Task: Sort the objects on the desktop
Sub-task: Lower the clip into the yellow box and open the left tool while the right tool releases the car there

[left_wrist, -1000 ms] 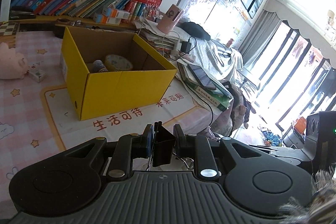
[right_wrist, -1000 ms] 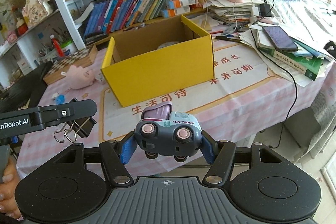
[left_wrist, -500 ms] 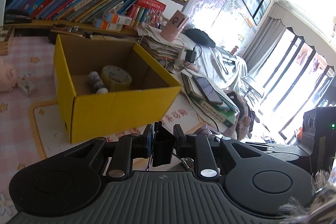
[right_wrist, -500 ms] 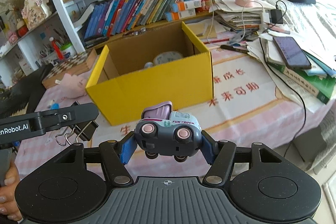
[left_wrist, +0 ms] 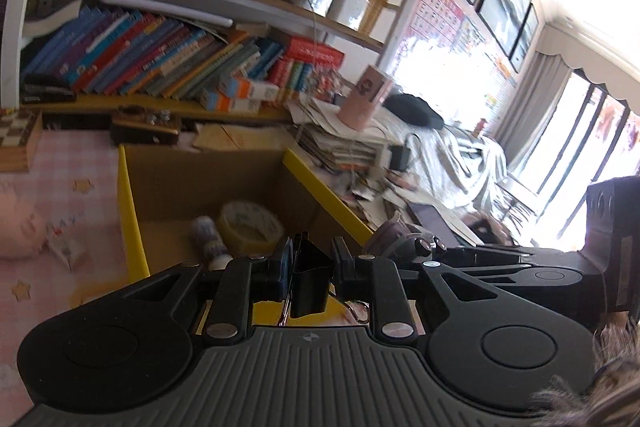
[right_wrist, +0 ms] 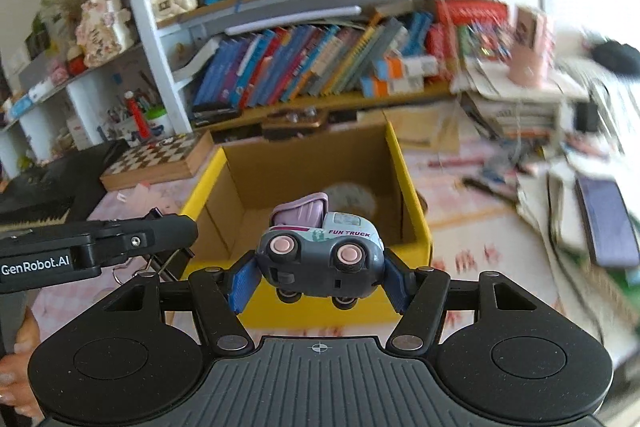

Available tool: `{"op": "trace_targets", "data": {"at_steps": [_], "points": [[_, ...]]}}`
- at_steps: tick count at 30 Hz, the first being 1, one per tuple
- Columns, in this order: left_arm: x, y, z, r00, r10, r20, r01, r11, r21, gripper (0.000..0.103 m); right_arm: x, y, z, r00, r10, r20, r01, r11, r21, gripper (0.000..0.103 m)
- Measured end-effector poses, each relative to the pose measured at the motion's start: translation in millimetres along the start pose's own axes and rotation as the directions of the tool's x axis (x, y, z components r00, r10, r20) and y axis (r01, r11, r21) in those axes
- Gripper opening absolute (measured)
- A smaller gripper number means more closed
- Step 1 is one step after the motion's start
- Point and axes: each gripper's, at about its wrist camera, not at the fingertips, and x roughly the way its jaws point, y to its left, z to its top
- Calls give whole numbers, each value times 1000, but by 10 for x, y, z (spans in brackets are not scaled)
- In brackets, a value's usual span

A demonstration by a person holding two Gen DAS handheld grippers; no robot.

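My left gripper [left_wrist: 310, 267] is shut on a black binder clip [left_wrist: 310, 277] and holds it over the near rim of the open yellow cardboard box [left_wrist: 130, 227]. A tape roll [left_wrist: 250, 225] and a small bottle [left_wrist: 210, 241] lie inside the box. My right gripper [right_wrist: 318, 277] is shut on a grey and purple toy truck [right_wrist: 320, 255] over the box's [right_wrist: 412, 211] near wall. The left gripper [right_wrist: 92, 251] with the clip's wire handles shows at the left of the right wrist view. The toy truck [left_wrist: 396, 239] also shows in the left wrist view.
The box stands on a pink checked tablecloth [left_wrist: 60, 167]. A bookshelf [right_wrist: 304, 67] runs behind it. A chessboard [right_wrist: 160, 157] and a pink plush [left_wrist: 16, 227] lie left of the box. Stacked papers, cables and a phone [right_wrist: 606, 219] crowd the right side.
Both grippers have moved forward and higher towards the box, so they now hang over its near edge. Each still holds its object.
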Motion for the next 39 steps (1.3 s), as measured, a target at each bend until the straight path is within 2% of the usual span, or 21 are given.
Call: {"op": "trace_targets", "data": {"at_steps": [4, 7, 13, 15, 17, 23, 26, 29, 32, 35, 39], "points": [[177, 58, 100, 999, 40, 10, -40, 999, 3, 19, 273, -11, 126, 1000, 4, -22, -6, 997, -80, 63], [373, 130, 142, 997, 73, -9, -73, 997, 8, 19, 545, -45, 180, 997, 8, -77, -19, 991, -133, 63], [808, 270, 126, 986, 134, -95, -130, 991, 40, 19, 1069, -133, 207, 973, 5, -230, -54, 977, -206, 63], [926, 306, 97, 981, 144, -131, -138, 989, 49, 19, 1159, -86, 233, 969, -10, -247, -61, 959, -278, 63], [1043, 342, 65, 974, 151, -169, -144, 988, 53, 19, 1231, -56, 288, 962, 4, -272, -88, 951, -297, 63], [1230, 368, -11, 953, 207, -223, -185, 976, 115, 19, 1491, 108, 276, 940, -58, -335, -105, 888, -448, 64], [1320, 322, -23, 931, 256, -258, -213, 960, 183, 16, 1574, 171, 264, 931, -92, -353, -114, 847, -520, 64], [1372, 306, -41, 920, 283, -271, -226, 948, 222, 16, 1662, 204, 250, 918, -107, -382, -145, 807, -573, 64], [1369, 314, -39, 920, 282, -270, -225, 948, 223, 16, 1740, 207, 262, 898, -103, -428, -182, 798, -574, 64], [1347, 313, -44, 924, 281, -258, -228, 949, 218, 18, 1774, 194, 270, 887, -90, -453, -206, 801, -563, 64], [1278, 292, -28, 933, 283, -221, -236, 948, 215, 28, 1747, 170, 287, 889, -70, -452, -214, 809, -547, 64]]}}
